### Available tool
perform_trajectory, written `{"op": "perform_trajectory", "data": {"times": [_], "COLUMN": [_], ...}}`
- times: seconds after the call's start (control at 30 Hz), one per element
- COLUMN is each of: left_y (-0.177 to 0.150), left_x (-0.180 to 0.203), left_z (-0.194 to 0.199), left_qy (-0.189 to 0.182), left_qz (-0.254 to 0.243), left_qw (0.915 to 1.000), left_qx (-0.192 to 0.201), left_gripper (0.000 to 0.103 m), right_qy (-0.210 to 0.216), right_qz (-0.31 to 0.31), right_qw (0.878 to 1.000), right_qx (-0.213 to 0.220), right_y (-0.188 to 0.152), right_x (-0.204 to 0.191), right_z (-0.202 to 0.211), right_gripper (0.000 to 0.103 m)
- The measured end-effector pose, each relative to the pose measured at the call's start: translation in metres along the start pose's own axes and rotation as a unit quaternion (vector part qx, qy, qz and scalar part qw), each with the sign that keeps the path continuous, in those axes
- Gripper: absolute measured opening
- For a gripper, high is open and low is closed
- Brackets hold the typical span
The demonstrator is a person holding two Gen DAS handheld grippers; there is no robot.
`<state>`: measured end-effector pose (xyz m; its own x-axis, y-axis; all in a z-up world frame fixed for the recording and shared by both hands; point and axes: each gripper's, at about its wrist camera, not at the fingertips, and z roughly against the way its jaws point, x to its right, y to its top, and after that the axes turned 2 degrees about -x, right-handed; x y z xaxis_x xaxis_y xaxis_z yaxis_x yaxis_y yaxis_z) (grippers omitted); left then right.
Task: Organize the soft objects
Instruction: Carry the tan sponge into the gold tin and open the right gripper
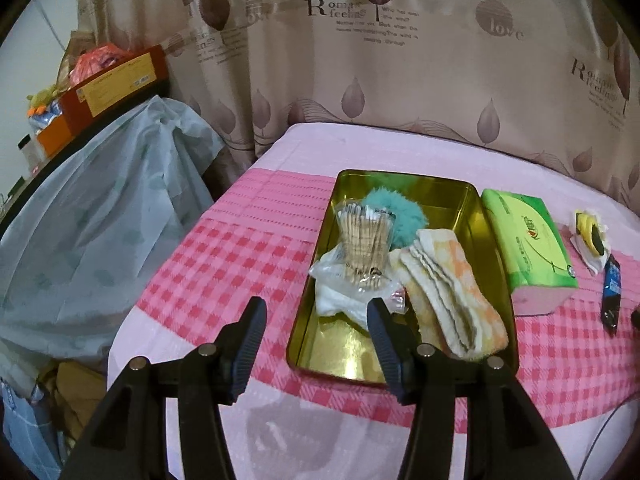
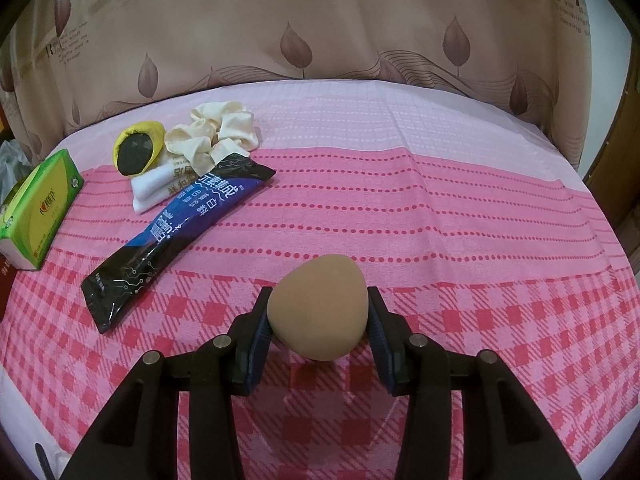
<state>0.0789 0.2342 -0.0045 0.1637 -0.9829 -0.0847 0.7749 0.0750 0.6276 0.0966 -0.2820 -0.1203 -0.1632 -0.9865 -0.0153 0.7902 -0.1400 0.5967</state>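
Observation:
A gold metal tin (image 1: 452,196) lies on the pink checked cloth. In it are a teal fluffy scrunchie (image 1: 390,210), a clear bag of cotton swabs (image 1: 366,246), a white cloth (image 1: 334,294) and a folded orange-and-cream towel (image 1: 448,296). My left gripper (image 1: 316,312) hangs open and empty over the tin's near left edge. My right gripper (image 2: 318,300) is shut on a tan egg-shaped sponge (image 2: 318,308), held above the cloth. Farther left lie a dark blue packet (image 2: 176,240), a cream scrunchie (image 2: 214,140), a yellow-and-black puff (image 2: 138,152) and a folded white towel (image 2: 154,186).
A green tissue pack (image 1: 528,248) (image 2: 38,208) sits right of the tin. A patterned curtain (image 1: 360,60) hangs behind the table. Left of the table stands furniture under a pale plastic sheet (image 1: 92,216), with boxes (image 1: 116,84) on top. The table edge (image 1: 168,320) runs near my left gripper.

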Motion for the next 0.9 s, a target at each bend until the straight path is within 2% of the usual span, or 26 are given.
{"op": "perform_trajectory", "data": {"times": [0.53,0.67,0.9], "left_y": [-0.003,-0.003,-0.004], "left_x": [-0.022,-0.025,-0.039], "left_z": [-0.007,-0.008,-0.01], "left_qy": [0.014,0.02,0.033], "left_qz": [0.046,0.053,0.085], "left_qw": [0.9988,0.9984,0.9958], "left_qx": [-0.004,-0.004,-0.009], "left_gripper": [0.054,0.054,0.054], "right_qy": [-0.007,0.004,0.047], "right_qz": [0.008,0.016,0.051], "right_qw": [1.0,1.0,0.997], "right_qx": [0.004,0.008,0.033], "right_y": [-0.001,0.001,0.013], "right_x": [-0.016,-0.029,-0.078], "right_z": [0.006,0.016,0.044], "right_gripper": [0.038,0.037,0.037]}}
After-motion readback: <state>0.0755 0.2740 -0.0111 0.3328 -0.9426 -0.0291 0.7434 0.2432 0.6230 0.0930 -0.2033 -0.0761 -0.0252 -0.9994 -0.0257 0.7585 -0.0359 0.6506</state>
